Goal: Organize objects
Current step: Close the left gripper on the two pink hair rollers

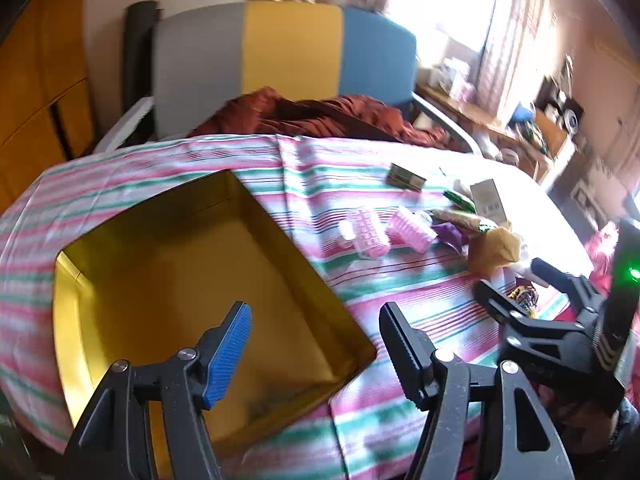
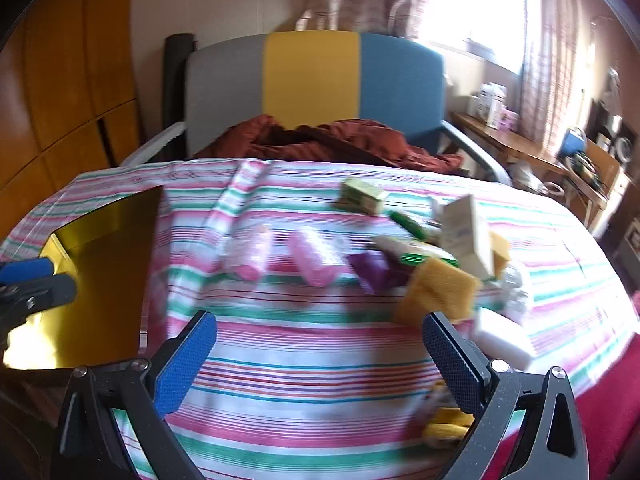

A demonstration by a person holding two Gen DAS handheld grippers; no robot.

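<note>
Gold box (image 1: 168, 280) sits lower left, bare inside, left gripper (image 1: 316, 344) hovering over its rim, tongs spread wide and holding nothing. Centre frame, pink hair rollers (image 1: 374, 232) lie on the striped cloth (image 1: 320, 168): likely light and springy, best pinched across the barrel. Right gripper (image 2: 320, 360) hangs low, equally wide, unloaded.

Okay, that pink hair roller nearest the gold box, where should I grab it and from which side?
Judging by its pose, take the pink hair roller across its round middle, coming straight down from above. It lies on its side on the striped cloth, apart from the second roller, so the open right tool could close around the barrel.
</note>
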